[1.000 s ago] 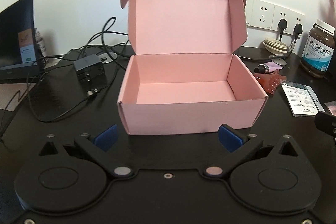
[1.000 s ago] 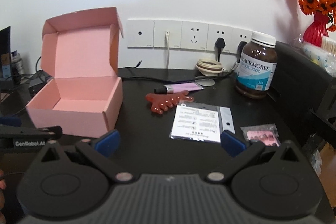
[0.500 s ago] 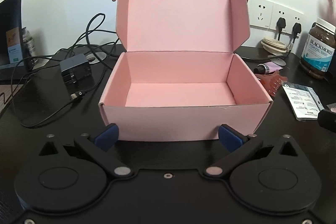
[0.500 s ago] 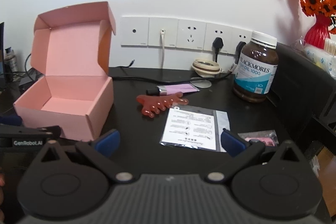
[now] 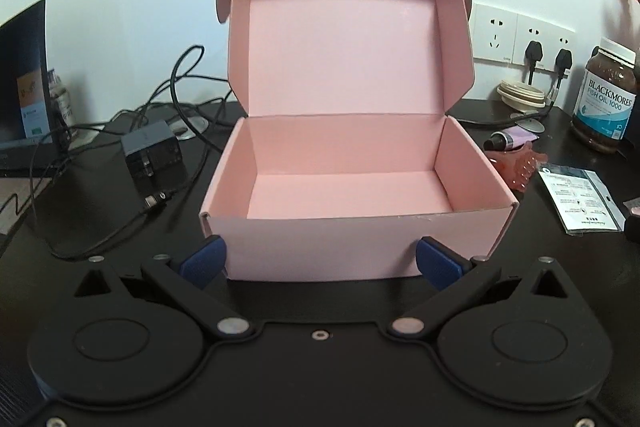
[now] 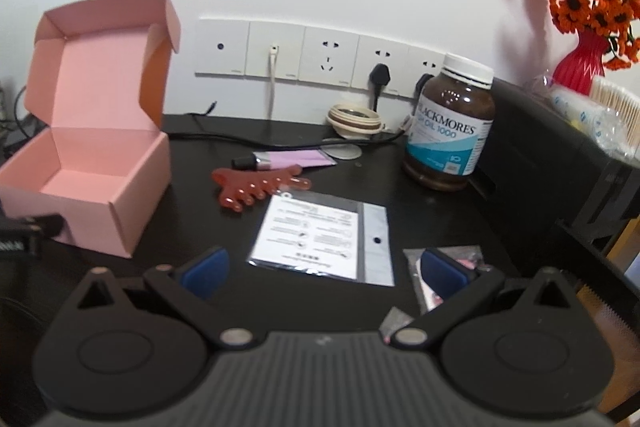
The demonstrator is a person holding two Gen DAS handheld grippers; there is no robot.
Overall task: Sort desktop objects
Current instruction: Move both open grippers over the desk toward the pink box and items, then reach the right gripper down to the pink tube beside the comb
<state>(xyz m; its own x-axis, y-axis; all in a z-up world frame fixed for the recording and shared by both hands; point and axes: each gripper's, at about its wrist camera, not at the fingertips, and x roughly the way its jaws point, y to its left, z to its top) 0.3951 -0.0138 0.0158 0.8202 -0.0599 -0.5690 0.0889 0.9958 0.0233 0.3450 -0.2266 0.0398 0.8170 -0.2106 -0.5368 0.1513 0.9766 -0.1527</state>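
An open, empty pink cardboard box stands on the black desk with its lid up. My left gripper is open, its blue pads at either side of the box's front wall. Right of the box lie a red comb-shaped massager, a purple tube, a flat packet with a printed card and a small clear bag with pink pieces. My right gripper is open, just in front of the flat packet, its right pad over the small bag.
A brown Blackmores fish oil bottle stands at the back right beside a roll of tape and wall sockets. A black charger with tangled cables lies left of the box. A red vase with orange flowers stands on a black unit.
My left gripper has closed in on the pink box, whose front wall now sits between the pads. My right gripper has moved forward and right, so its right pad now overlaps the small bag.
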